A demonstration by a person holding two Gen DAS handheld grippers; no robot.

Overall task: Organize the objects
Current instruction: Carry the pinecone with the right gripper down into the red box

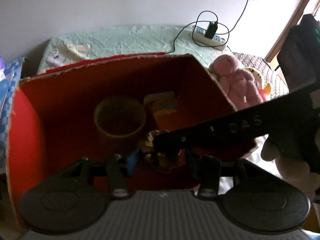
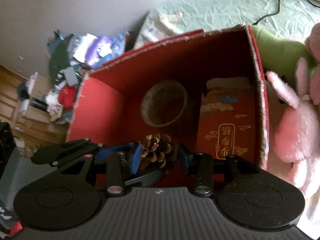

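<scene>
The red box (image 2: pixel 96 108) stands open on top, with bare floor along its left side. A tape roll (image 2: pixel 165 104) and a red packet (image 2: pixel 228 124) crowd the back and right. Plush toys (image 2: pixel 296 120) press against the outside of its right wall.

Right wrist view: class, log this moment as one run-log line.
right gripper: shut on brown pine cone | position: over open red cardboard box | box contents: tape roll, red packet

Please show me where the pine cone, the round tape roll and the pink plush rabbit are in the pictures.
pine cone (image 2: pixel 158 150): right wrist view, on its middle scales.
tape roll (image 2: pixel 181 92): right wrist view, on its upper right rim, inside the red box.
pink plush rabbit (image 2: pixel 294 128): right wrist view, on its body, outside the box.
</scene>
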